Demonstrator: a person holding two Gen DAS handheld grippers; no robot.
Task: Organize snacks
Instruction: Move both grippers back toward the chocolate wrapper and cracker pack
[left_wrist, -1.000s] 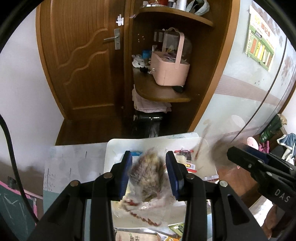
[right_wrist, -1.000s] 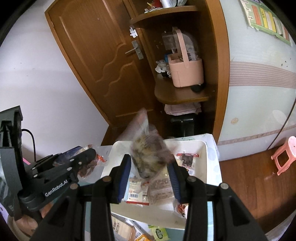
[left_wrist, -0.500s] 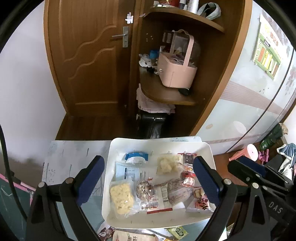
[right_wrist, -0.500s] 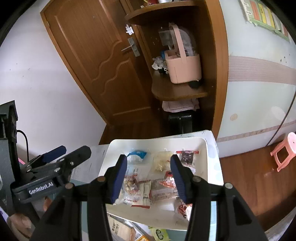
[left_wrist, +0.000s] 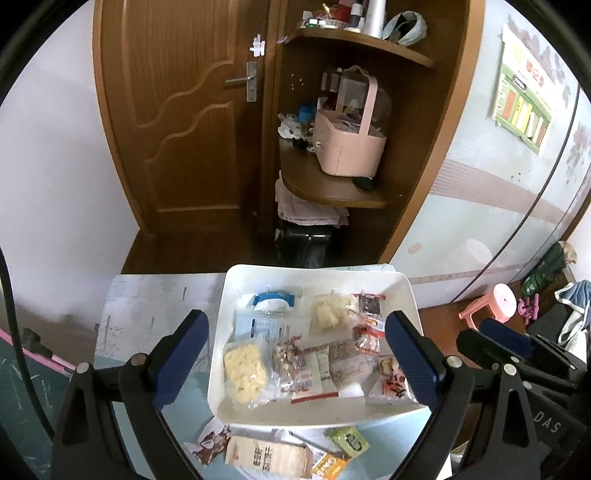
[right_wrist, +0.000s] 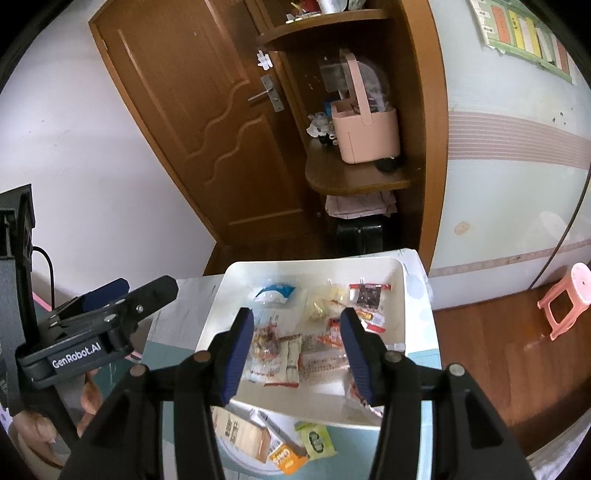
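- The white tray (left_wrist: 406, 291) is taken as landmark; it sits on the desk (left_wrist: 147, 306), in front of a wooden door (left_wrist: 177, 129).
- The left claw (left_wrist: 295, 354) is seen above the tray's near half, its jaws spread very wide, one pad over the desk left of the tray, the other at the tray's right edge. Nothing is held between them.
- The right claw (right_wrist: 297, 354) is also over the tray's near half, jaws parted moderately; the packets below are seen through the gap and are not gripped.
- Inside the tray, a clear bag of pale yellow snack (left_wrist: 245, 369) is noted at the near left corner, a blue-topped packet (left_wrist: 271, 301) toward the far side, and a dark packet with red trim (left_wrist: 370, 304) at the far right.
- Just before the tray's near rim, on the desk, a tan carton (left_wrist: 266, 456), a green sachet (left_wrist: 349, 441) and an orange sachet (left_wrist: 328, 465) are lying outside the tray.
- A pink stool (right_wrist: 565, 295) stands on the floor well right of the tray.
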